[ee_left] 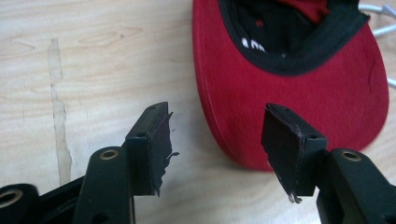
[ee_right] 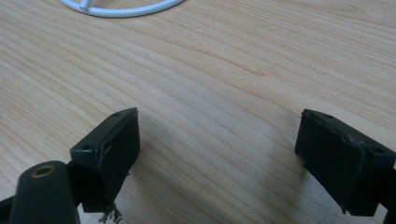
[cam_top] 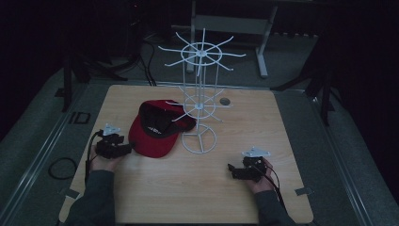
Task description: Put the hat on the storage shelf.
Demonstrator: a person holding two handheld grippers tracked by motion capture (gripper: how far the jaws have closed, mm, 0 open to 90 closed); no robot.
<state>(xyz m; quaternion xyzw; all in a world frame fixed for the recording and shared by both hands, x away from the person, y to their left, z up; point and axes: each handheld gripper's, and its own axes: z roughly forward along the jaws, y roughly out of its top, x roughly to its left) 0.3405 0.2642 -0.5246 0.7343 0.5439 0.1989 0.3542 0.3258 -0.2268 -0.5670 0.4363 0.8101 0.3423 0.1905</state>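
On the table [cam_top: 155, 197], red cap [cam_top: 157, 127] lies upside down, brim toward open left tongs [ee_left: 215, 140]; right tongs [ee_right: 224, 154] apart

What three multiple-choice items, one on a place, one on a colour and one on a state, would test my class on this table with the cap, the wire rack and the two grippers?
1. Where does the red cap lie?
A. On the table, by the foot of the white wire rack
B. Hung on the rack's top ring
C. On the floor

2. What colour is the underside of the cap's brim?
A. White
B. Red
C. Green

3. How do the left gripper jaws stand?
A. Shut on the brim
B. Shut on nothing
C. Open, pointing at the brim edge

Key: 1 A, the high view shows the cap on the wooden table against the rack's base ring. 2 B, the left gripper view shows a red brim with black lining. 3 C, a gap shows between both pads and neither presses the brim.
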